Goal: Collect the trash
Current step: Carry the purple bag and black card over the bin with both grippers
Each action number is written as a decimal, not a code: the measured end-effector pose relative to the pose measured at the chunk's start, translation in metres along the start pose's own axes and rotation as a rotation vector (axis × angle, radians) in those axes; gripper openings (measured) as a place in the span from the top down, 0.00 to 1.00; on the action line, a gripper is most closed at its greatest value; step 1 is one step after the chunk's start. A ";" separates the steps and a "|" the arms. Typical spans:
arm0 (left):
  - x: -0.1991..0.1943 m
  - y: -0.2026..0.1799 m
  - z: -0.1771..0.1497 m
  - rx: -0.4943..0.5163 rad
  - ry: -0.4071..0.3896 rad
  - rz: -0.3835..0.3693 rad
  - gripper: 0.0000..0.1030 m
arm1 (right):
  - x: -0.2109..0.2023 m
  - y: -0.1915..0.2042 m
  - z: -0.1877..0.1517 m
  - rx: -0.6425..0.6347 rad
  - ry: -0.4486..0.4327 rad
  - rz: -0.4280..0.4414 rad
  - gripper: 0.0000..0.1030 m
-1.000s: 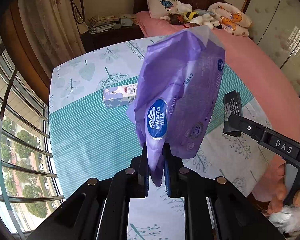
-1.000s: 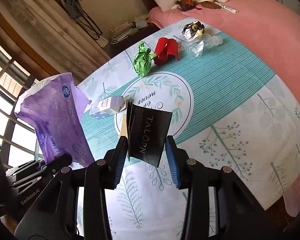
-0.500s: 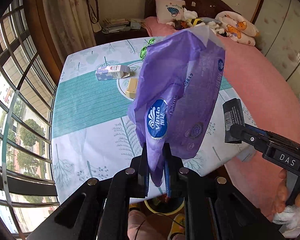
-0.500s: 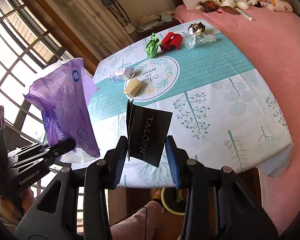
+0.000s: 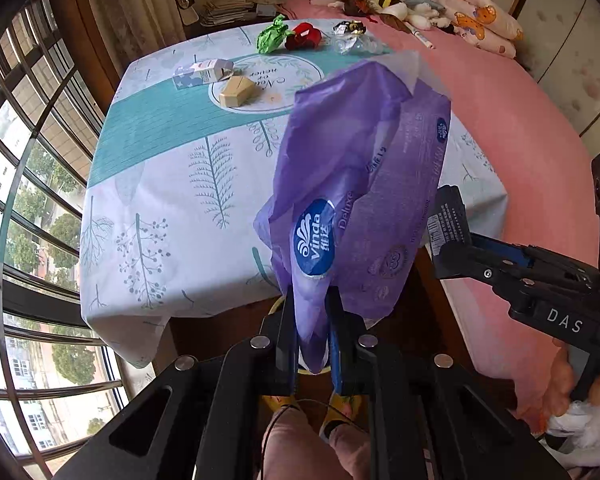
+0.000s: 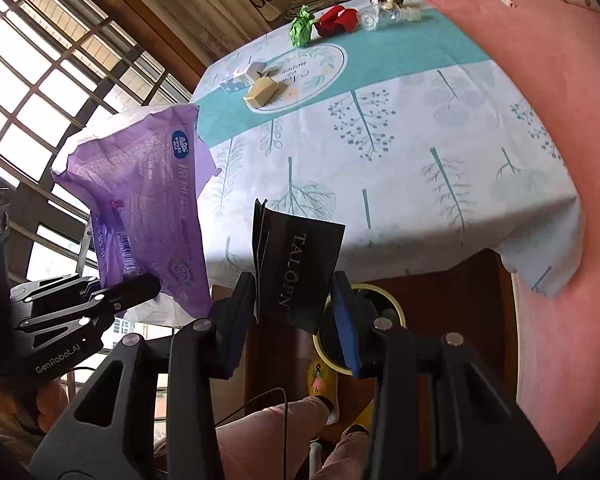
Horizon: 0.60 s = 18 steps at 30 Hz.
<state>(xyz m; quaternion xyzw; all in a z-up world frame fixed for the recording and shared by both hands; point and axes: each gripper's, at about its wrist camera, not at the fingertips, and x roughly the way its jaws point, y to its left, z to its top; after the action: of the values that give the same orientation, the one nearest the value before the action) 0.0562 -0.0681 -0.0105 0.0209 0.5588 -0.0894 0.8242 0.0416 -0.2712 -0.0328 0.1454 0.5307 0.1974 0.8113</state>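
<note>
Your left gripper (image 5: 310,330) is clamped on the purple wrapper (image 5: 360,184); your right gripper (image 6: 294,308) pinches the black packet (image 6: 296,264). Both hang off the table's (image 6: 400,140) near edge, above the bin (image 6: 396,308) by your feet. Bring each squarely over the rim before letting go; the limp, crinkled wrapper may drift.

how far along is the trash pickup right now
Nothing can be seen binned yet. In hand: the left hand-held gripper is clamped on the purple tissue wrapper, and the right hand-held gripper holds the black packet, both off the table's edge above a yellow-rimmed bin. Left on the table: small carton, tan box, green wad, red wrapper, clear bottle.
</note>
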 end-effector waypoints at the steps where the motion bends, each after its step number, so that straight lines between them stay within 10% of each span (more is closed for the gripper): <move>1: 0.005 -0.003 -0.008 0.007 0.016 -0.002 0.89 | 0.005 -0.003 -0.006 0.009 0.012 -0.003 0.66; 18: 0.211 -0.024 -0.121 0.057 0.235 -0.039 0.89 | 0.210 -0.106 -0.136 0.251 0.210 -0.152 0.65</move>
<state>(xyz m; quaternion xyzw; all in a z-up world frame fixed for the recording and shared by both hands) 0.0166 -0.1019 -0.2494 0.0437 0.6489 -0.1183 0.7503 0.0092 -0.2618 -0.3025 0.1837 0.6424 0.0815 0.7396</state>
